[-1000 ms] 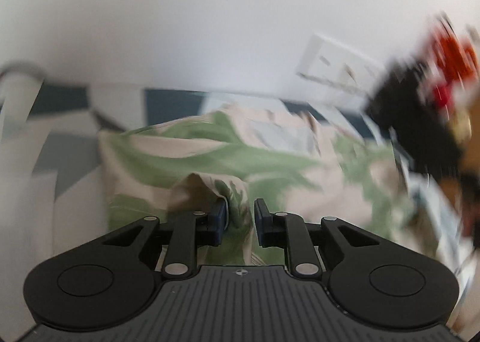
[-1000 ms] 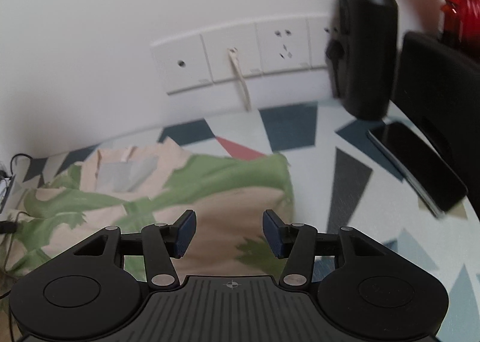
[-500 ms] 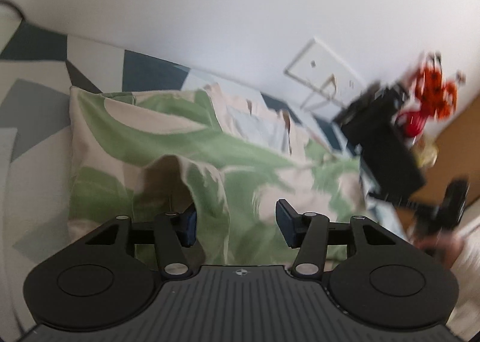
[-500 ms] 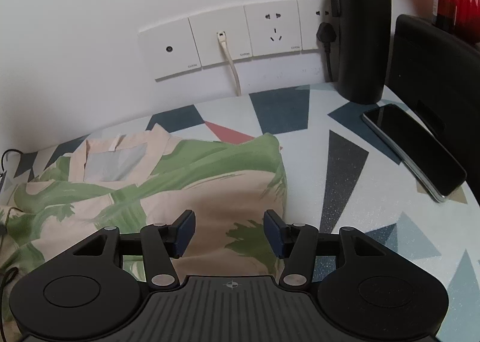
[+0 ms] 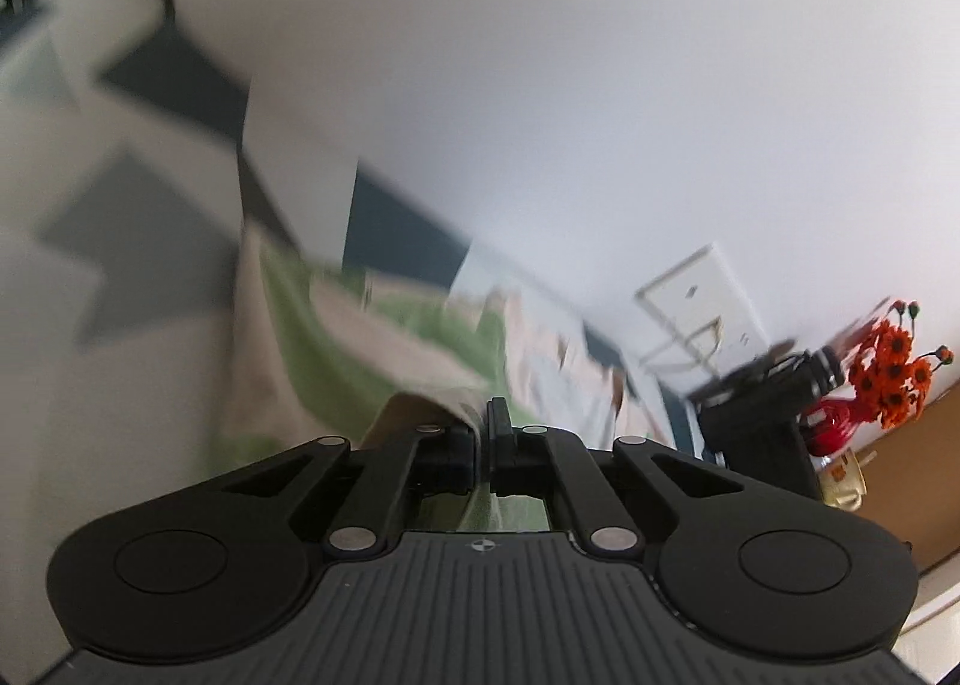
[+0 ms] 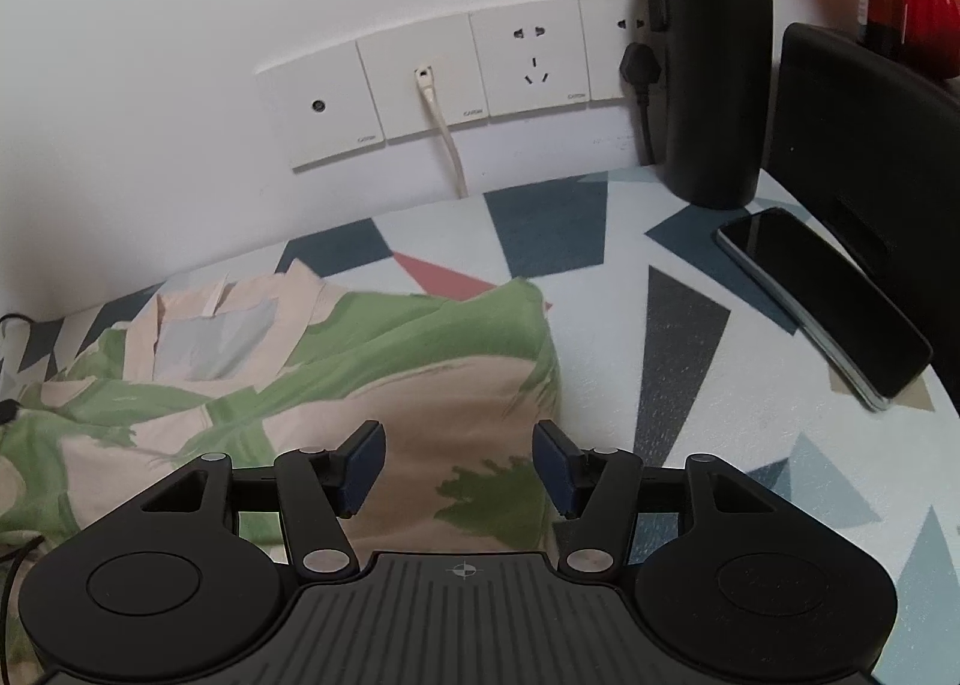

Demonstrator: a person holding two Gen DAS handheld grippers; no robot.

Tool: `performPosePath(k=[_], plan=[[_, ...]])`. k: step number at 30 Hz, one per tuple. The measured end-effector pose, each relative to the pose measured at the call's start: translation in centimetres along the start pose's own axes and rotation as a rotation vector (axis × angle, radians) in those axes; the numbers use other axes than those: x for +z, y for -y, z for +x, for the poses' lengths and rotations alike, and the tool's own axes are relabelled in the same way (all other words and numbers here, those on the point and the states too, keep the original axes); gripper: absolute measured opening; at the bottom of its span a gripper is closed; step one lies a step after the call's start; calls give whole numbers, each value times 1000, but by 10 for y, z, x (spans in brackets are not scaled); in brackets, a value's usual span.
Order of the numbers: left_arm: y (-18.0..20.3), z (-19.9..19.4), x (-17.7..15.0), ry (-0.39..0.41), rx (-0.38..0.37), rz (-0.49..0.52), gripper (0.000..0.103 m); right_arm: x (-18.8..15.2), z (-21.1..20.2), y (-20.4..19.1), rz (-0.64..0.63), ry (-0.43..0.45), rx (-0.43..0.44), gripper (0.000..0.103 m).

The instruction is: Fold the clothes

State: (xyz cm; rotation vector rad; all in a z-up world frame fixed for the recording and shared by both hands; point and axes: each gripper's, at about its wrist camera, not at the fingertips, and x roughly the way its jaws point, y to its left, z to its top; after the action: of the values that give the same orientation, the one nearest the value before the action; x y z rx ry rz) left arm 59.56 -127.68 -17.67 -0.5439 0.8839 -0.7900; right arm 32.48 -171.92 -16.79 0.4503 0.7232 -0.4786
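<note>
Against the white wall, on the patterned tablecloth, my left gripper pinches the leaf-print shirt; it stretches rightward beneath my spread right gripper.

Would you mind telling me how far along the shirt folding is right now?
Partly done: in the right wrist view the shirt lies on the patterned tablecloth with its right side already folded to a straight edge. In hand: the left claw is shut on a raised flap of fabric, though that view is blurred. The right claw hovers open. Left: laying that flap over and the final folds.
</note>
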Motion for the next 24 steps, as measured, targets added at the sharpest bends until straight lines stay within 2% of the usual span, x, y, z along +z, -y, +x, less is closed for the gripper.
performPosePath(k=[2, 5, 11, 16, 17, 20, 24], plan=[[-1, -6, 1, 31, 21, 12, 4, 3, 3, 1, -1, 5, -3, 52], [-8, -1, 2, 22, 53, 7, 4, 8, 11, 2, -2, 3, -9, 52], [-4, 2, 5, 21, 69, 39, 4, 29, 29, 8, 11, 46, -25, 52], [1, 3, 5, 16, 85, 74, 4, 43, 49, -2, -106, 43, -22, 51], [2, 4, 5, 15, 88, 81, 4, 45, 53, -5, -136, 35, -20, 48], [6, -6, 5, 38, 74, 96, 4, 46, 68, -10, -196, -13, -42, 6], [9, -18, 10, 69, 58, 104, 4, 57, 59, 0, -101, 117, -41, 5]])
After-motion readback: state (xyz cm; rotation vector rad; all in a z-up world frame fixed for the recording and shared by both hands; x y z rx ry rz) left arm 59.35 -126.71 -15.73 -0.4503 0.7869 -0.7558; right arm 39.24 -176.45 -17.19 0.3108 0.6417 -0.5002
